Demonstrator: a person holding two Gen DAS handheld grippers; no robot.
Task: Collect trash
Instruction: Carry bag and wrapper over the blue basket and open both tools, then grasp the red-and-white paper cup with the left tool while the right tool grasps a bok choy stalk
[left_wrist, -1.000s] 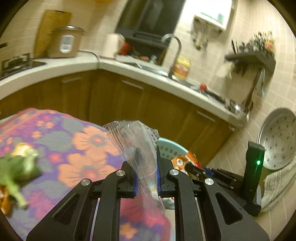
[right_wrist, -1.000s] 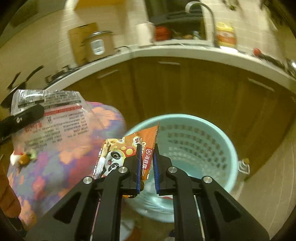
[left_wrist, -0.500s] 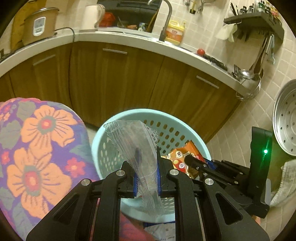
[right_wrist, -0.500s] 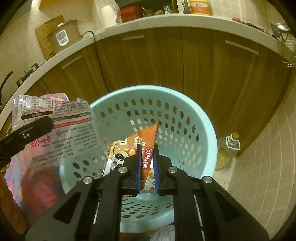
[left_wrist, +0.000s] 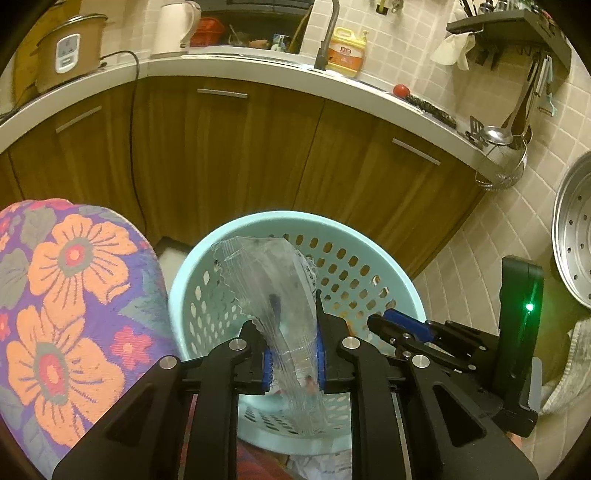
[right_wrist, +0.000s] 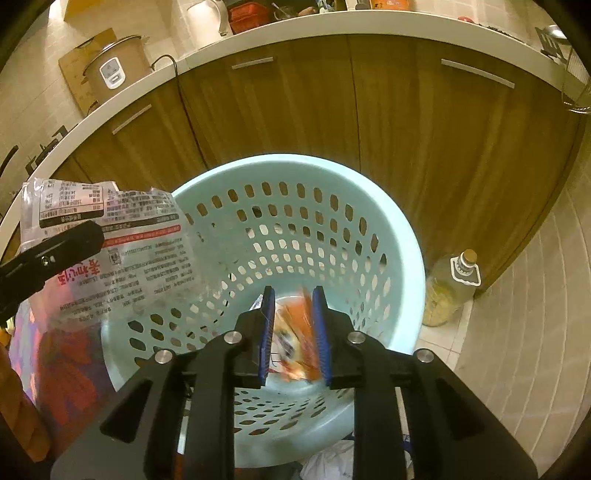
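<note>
A: What is happening on the left?

B: The left gripper (left_wrist: 291, 350) is pinching a clear plastic bag (left_wrist: 273, 295) and holding it over the pale blue basket (left_wrist: 369, 236). Half a second ago it was still approaching; now it is hanging right above the opening. The flowered cloth (left_wrist: 74, 295) covering the surface is lying just beside the basket's left rim.

A: And moving right?

B: The right gripper (right_wrist: 293, 332) is standing spread now, where a moment ago it was pressed onto an orange snack wrapper (right_wrist: 295, 332). That wrapper is showing blurred between the fingers, so it is probably falling into the basket (right_wrist: 406, 258).

A: So what does that mean for the job?

B: One piece of trash is likely going in, and the clear bag (right_wrist: 110, 240) is waiting its turn; opening the left gripper looks like the next step.

A: And the room around them?

B: It is a kitchen: brown cabinets (left_wrist: 221, 147) are curving behind the basket under a white counter (left_wrist: 258, 66) carrying a rice cooker (left_wrist: 66, 51), a kettle (left_wrist: 173, 26) and a yellow jug (left_wrist: 347, 51). A bottle (right_wrist: 450, 288) is standing on the tiled floor (right_wrist: 517, 332) just right of the basket.
</note>
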